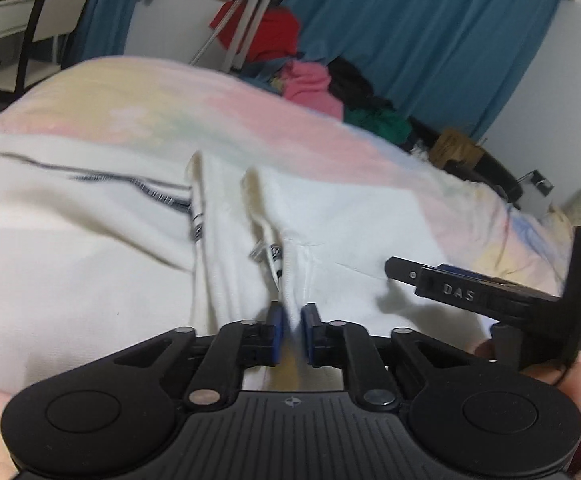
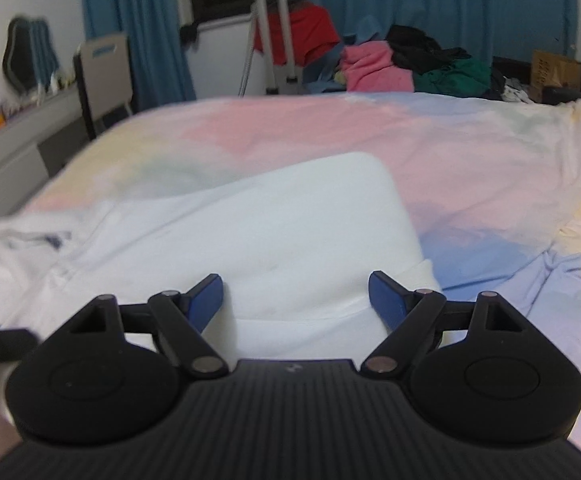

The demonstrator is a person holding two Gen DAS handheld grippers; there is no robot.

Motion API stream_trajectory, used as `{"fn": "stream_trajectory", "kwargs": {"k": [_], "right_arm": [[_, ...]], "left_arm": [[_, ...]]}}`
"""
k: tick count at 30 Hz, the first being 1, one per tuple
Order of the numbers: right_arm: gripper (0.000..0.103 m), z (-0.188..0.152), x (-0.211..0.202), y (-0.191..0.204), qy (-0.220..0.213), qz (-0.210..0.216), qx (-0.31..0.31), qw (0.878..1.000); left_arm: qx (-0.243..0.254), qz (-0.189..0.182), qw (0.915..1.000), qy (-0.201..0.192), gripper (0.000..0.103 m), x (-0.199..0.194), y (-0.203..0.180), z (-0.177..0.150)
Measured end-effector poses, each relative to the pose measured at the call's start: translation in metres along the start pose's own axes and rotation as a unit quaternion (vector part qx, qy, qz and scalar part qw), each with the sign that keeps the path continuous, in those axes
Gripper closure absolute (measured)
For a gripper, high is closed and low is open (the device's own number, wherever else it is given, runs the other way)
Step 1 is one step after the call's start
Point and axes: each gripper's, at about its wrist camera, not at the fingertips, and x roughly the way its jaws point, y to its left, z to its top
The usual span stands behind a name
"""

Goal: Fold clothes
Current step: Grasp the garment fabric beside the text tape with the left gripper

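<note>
Left gripper (image 1: 292,330) nearest lens, jaws clenched on fold of white garment (image 1: 90,272). Right gripper (image 2: 296,300) over same garment's plain end, jaws wide apart, pads clear of cloth, nothing grasped. One bed, pastel sheet (image 2: 470,168); one white garment spread across its near half, dark stripe trim (image 1: 102,178) on left part. One clothes heap (image 2: 410,64) at far edge: red, pink, black, green pieces. One tripod (image 2: 270,36). One chair (image 2: 104,76). Blue curtains (image 2: 138,28) behind.
</note>
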Motion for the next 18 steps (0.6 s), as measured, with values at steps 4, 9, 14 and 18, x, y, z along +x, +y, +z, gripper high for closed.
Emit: {"fn": "stream_trajectory", "kwargs": {"k": [4,9,14,18], "right_arm": [[0.021,-0.003,0.006,0.009,0.006,0.001,-0.019,1.0],[0.022,-0.002,0.004,0.008,0.005,0.004,-0.006,1.0],[0.022,0.0,-0.002,0.008,0.003,0.01,0.003,1.0],[0.022,0.0,-0.007,0.01,-0.002,0.017,0.007,1.0]], "left_arm": [[-0.005,-0.005,0.9999,-0.01,0.076,-0.007,0.003,0.0],[-0.006,-0.014,0.9994,-0.033,0.035,-0.047,0.005,0.0],[-0.097,0.02,0.9935,-0.056,0.01,-0.101,0.048,-0.001],[-0.212,0.071,0.9736,-0.044,0.005,-0.127,0.103,-0.006]]}}
